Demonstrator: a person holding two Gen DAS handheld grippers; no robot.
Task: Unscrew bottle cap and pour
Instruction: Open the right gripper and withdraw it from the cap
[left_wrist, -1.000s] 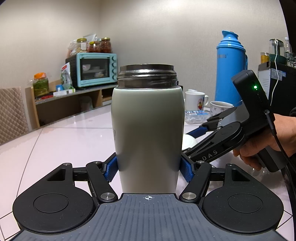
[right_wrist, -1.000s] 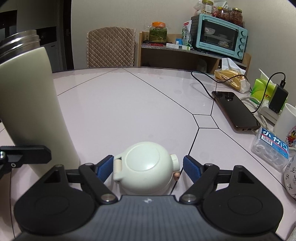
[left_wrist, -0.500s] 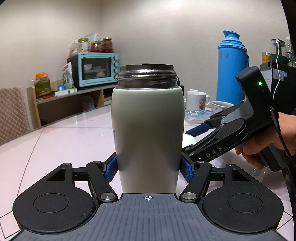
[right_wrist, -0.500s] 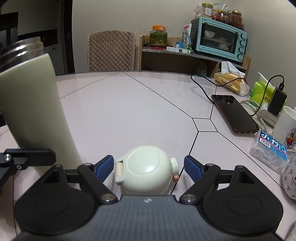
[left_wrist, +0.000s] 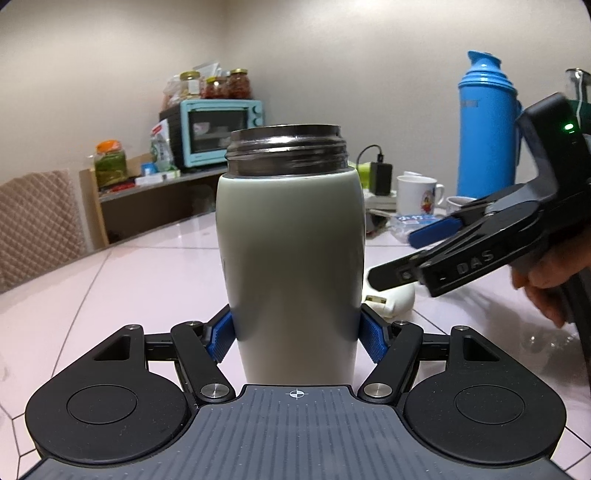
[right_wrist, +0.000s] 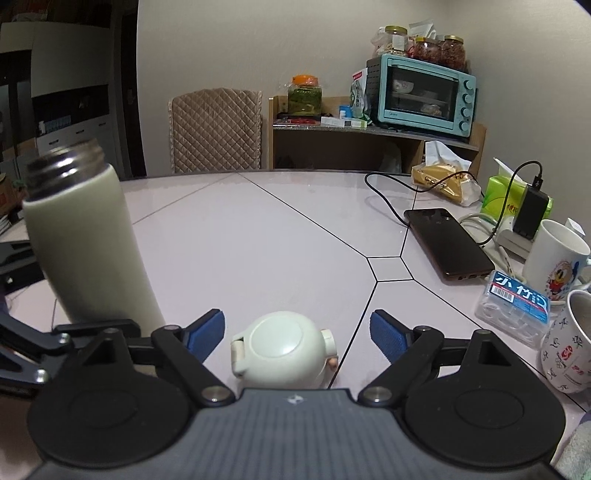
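A pale green thermos bottle (left_wrist: 291, 254) with a bare steel threaded neck stands uncapped. My left gripper (left_wrist: 297, 338) is shut on its lower body. The bottle also shows at the left of the right wrist view (right_wrist: 88, 243), tilted slightly. Its round cream cap (right_wrist: 282, 349) lies on the pink table below my right gripper (right_wrist: 297, 330), which is open and lifted clear of it. In the left wrist view the cap (left_wrist: 393, 301) peeks out right of the bottle, under the right gripper (left_wrist: 436, 251).
Two white mugs (right_wrist: 554, 254) (right_wrist: 569, 352), a small plastic box (right_wrist: 515, 308), a black phone (right_wrist: 447, 242) on a cable and a charger stand at the right. A blue thermos jug (left_wrist: 485, 129) is at the back. A shelf with a teal oven (right_wrist: 421, 94) and a chair (right_wrist: 216, 131) lie beyond the table.
My right gripper has let go of the cap, opened wider and risen and drawn back above it. The left gripper has lifted and turned slightly with the bottle.
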